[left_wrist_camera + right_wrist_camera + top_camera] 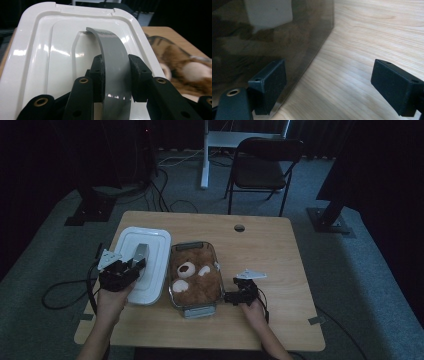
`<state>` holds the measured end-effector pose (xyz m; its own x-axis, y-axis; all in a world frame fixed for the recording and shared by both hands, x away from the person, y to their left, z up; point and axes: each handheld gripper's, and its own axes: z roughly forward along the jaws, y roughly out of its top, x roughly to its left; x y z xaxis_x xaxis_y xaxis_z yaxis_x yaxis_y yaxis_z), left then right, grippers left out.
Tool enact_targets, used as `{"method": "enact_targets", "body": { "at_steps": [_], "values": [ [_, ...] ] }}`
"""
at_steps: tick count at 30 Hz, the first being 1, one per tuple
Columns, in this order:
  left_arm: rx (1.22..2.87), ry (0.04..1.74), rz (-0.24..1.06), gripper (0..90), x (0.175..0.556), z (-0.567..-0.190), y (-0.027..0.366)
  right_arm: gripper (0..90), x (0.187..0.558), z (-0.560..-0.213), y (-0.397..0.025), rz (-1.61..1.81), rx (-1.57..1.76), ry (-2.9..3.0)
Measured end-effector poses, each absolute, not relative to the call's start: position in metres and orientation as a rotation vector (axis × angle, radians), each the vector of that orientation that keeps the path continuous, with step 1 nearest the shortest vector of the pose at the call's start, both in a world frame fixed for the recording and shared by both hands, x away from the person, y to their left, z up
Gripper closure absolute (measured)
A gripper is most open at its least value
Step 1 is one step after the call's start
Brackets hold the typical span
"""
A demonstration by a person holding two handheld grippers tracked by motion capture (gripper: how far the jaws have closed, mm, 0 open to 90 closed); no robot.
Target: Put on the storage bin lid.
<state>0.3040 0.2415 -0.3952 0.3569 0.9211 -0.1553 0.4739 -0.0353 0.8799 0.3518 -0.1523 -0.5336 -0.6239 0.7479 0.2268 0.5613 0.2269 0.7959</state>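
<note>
While my left gripper (116, 80) clamps the grey curved handle (112, 57) of the white plastic lid (142, 262), the lid lies flat on the wooden table (260, 250).
My right gripper (329, 87) stands spread wide beside the clear glass dish (196, 307) holding a brown plush toy (197, 277).

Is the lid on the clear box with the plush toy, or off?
Off. The white plastic lid lies flat on the wooden table beside the open clear box, the left gripper clamped on its grey handle.
</note>
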Motion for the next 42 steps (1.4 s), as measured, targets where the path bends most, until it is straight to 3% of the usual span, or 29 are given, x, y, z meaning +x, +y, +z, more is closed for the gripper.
{"method": "enact_targets", "body": {
  "at_steps": [21,34,42],
  "values": [
    [1.778,1.131,0.49,68.7,0.309,-0.394,0.185,12.1,0.348,-0.539,-0.091,1.327,1.146,2.369],
    [1.782,1.11,0.411,68.8,0.316,-0.391,0.152,12.1,0.352,-0.54,-0.122,1.274,1.277,2.227],
    [1.797,1.171,0.435,68.8,0.323,-0.402,0.147,12.1,0.351,-0.541,-0.121,1.253,1.276,2.23]
  ]
}}
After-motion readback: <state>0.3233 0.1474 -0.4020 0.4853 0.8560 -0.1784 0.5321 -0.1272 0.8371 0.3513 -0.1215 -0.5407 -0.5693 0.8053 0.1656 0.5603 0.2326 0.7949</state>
